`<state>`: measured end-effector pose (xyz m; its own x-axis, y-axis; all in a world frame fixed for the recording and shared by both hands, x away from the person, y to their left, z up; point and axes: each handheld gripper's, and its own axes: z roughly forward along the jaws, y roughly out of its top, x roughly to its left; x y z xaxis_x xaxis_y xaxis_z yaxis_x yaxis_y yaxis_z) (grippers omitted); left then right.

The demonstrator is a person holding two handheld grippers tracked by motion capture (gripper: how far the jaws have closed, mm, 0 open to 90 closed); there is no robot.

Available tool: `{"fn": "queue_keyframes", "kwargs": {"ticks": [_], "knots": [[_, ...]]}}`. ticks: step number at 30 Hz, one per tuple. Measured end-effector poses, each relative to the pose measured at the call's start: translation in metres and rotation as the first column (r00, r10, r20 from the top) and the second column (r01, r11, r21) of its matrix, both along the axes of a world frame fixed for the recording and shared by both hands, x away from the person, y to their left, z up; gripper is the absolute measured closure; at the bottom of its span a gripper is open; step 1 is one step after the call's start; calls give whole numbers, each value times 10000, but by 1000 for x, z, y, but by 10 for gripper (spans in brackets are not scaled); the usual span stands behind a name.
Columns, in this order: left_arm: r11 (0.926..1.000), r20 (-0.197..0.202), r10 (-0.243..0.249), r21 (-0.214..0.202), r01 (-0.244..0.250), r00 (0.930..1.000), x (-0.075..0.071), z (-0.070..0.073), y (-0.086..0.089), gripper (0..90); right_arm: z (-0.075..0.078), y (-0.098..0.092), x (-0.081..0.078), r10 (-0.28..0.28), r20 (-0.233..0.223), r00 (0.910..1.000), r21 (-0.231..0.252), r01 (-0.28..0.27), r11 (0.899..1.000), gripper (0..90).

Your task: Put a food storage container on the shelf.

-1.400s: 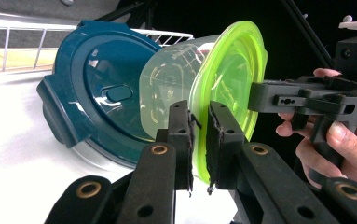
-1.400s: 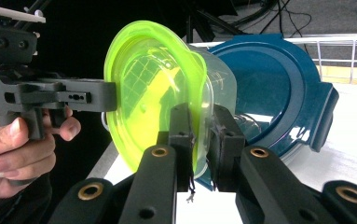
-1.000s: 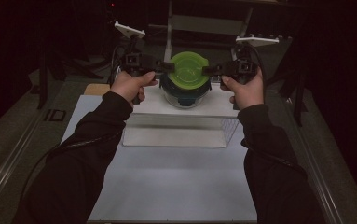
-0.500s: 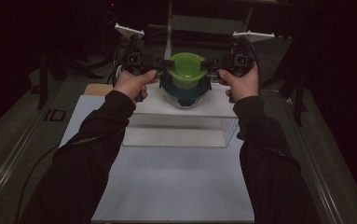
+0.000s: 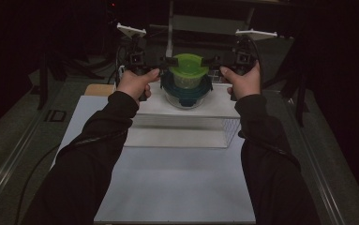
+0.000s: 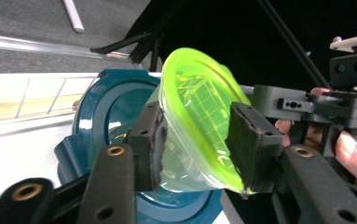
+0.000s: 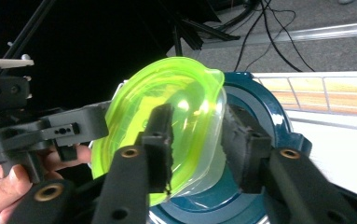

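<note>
A small clear container with a bright green lid (image 5: 188, 69) hangs just above a larger glass bowl with a dark blue lid (image 5: 186, 93). The bowl stands on a white raised shelf (image 5: 214, 108). My left gripper (image 5: 168, 62) is shut on the container's left side and my right gripper (image 5: 210, 61) on its right side. In the left gripper view the pads (image 6: 150, 144) clamp the green-lidded container (image 6: 199, 105) in front of the blue lid (image 6: 99, 116). In the right gripper view the gripper (image 7: 202, 142) grips the same container (image 7: 167, 93) over the blue lid (image 7: 267, 114).
The shelf sits on a white mat (image 5: 177, 183) that covers the table's near half. A wooden piece (image 5: 96, 89) lies at the shelf's left. A metal post (image 5: 170, 28) rises behind the bowl. Dark stands and cables crowd the back.
The green-lidded container has tipped, then levelled, between the two grippers just above the blue bowl. Both hands have edged slightly away from me and the right one inward.
</note>
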<state>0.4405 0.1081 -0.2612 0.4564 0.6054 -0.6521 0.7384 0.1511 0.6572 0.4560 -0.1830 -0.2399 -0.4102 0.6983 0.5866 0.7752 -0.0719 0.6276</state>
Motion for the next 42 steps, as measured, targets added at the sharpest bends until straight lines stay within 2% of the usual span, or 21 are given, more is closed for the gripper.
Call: {"fn": "queue_keyframes", "kwargs": {"ticks": [5,9,12,14,16,20,24,25,26,27,31,33,36,37,38,42], "knots": [[9997,145,236,-3,-236,9996,-3,3,1,454,2,0,-2,-3,178,9998,-130,5,9999,500],[9999,425,117,-49,-115,9990,-9,7,2,381,4,-1,-6,98,434,9990,-133,-92,9999,399],[9995,732,-282,-88,289,9969,-15,9,3,306,6,-2,-10,158,633,9979,-68,-154,9999,338],[9979,927,-551,-281,579,9942,-20,9,3,293,7,-3,-14,233,782,9967,-29,-232,9997,284],[9965,1302,-744,-286,787,9887,-27,9,3,263,7,-4,-19,706,1047,9920,145,-725,9973,217],[9932,1901,-1103,-150,1153,9755,-40,9,3,157,6,-4,-29,844,1317,9877,32,-855,9963,214],[9911,2368,-1288,-30,1333,9630,-56,9,3,118,3,-6,-41,931,1533,9838,-128,-923,9957,214],[9896,2423,-1403,28,1439,9600,-61,8,4,103,2,-5,-44,1011,1562,9825,-164,-997,9949,214],[9896,2423,-1403,28,1439,9600,-61,8,4,85,2,-5,-44,1011,1562,9825,-164,-997,9949,214],[9886,2548,-1488,152,1499,9555,-69,6,3,85,0,-5,-48,1106,1620,9806,-243,-1081,9938,214],[9845,2737,-1754,455,1695,9457,-84,-2,0,70,-10,-4,-64,1407,1781,9739,-409,-1356,9899,215],[9825,2816,-1861,433,1813,9413,-90,-7,0,69,-15,-4,-70,1529,1819,9714,-463,-1469,9881,215],[9788,3081,-2049,578,1967,9290,-100,-15,-2,69,-21,-4,-81,1755,1910,9658,-474,-1695,9844,215],[9788,3081,-2049,578,1967,9290,-100,-15,-2,69,-21,-4,-81,1755,1910,9658,-474,-1695,9844,215],[9757,3229,-2185,587,2109,9209,-108,-24,-2,69,-30,-4,-91,1948,2068,9588,-366,-1913,9808,214],[9681,3322,-2503,751,2390,9094,-121,-40,-5,70,-45,-5,-103,2231,2120,9515,-479,-2179,9748,215]]}}
